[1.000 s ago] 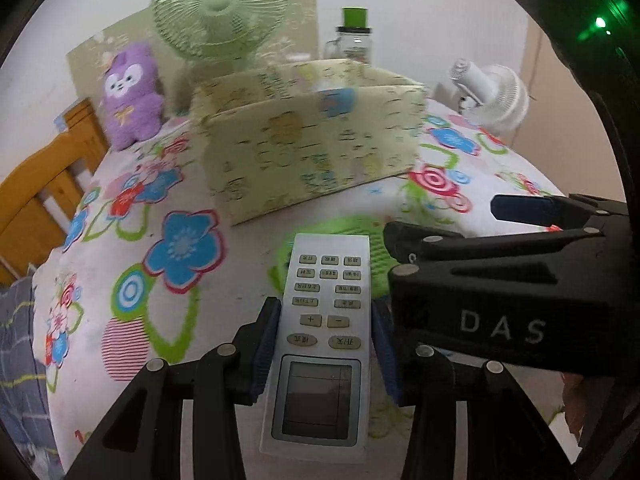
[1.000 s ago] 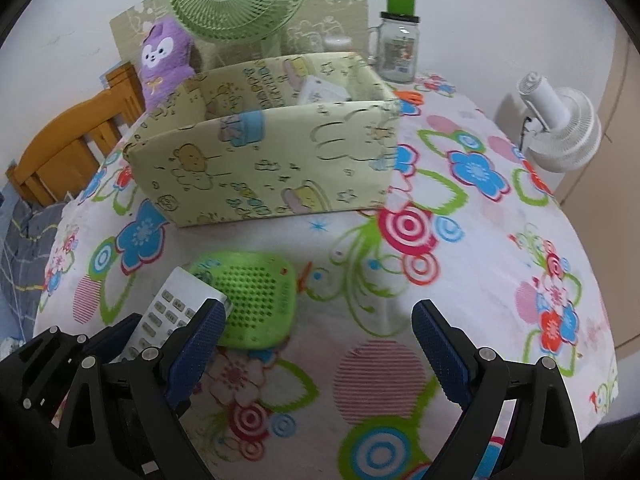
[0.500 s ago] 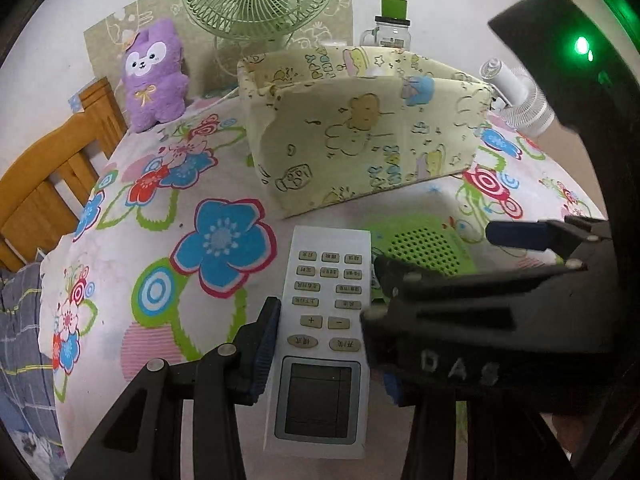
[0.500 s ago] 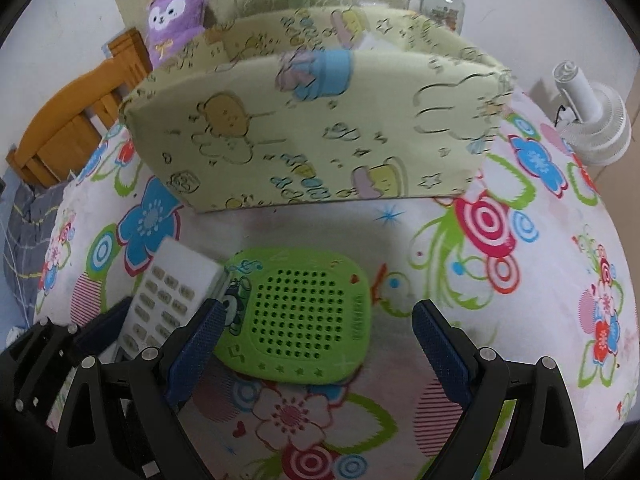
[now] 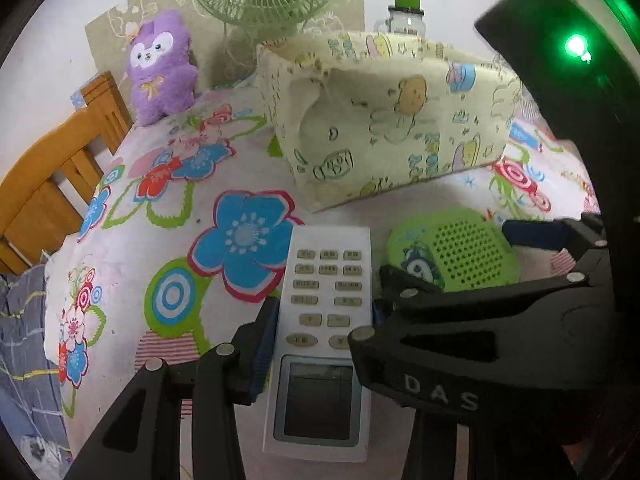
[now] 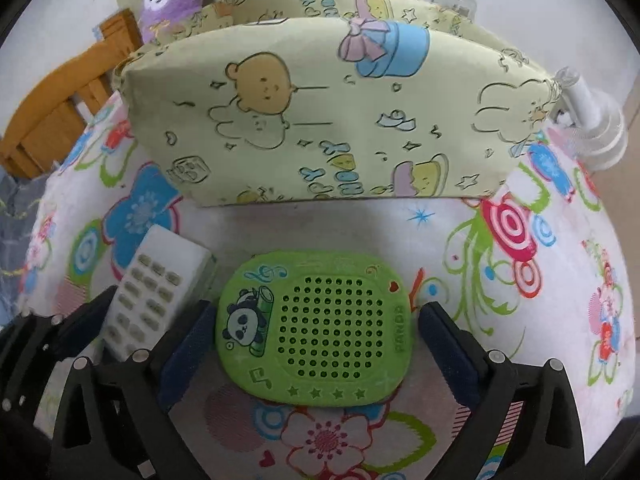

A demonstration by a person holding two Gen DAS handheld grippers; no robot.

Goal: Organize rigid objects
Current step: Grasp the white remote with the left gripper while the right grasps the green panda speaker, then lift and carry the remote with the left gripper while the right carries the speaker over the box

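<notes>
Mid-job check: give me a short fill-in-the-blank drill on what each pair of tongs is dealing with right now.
1. The left tongs are clamped on the white ____.
2. The green panda speaker lies between the open ____ tongs.
3. Behind both items stands a cartoon-print fabric ____.
4. The speaker lies flat on the ____ tablecloth.

Missing words: remote control; right; storage box; floral

A white rectangular plastic remote control [image 5: 324,336] with grey buttons and a small display at its near end is being seen face up, lengthwise on the flowered tablecloth. Just to its right, a flat green rounded plastic speaker [image 6: 316,330] with a panda picture and a perforated grille is lying face up, near the pale yellow cartoon-printed fabric box [image 6: 320,120] standing farther back.
</notes>
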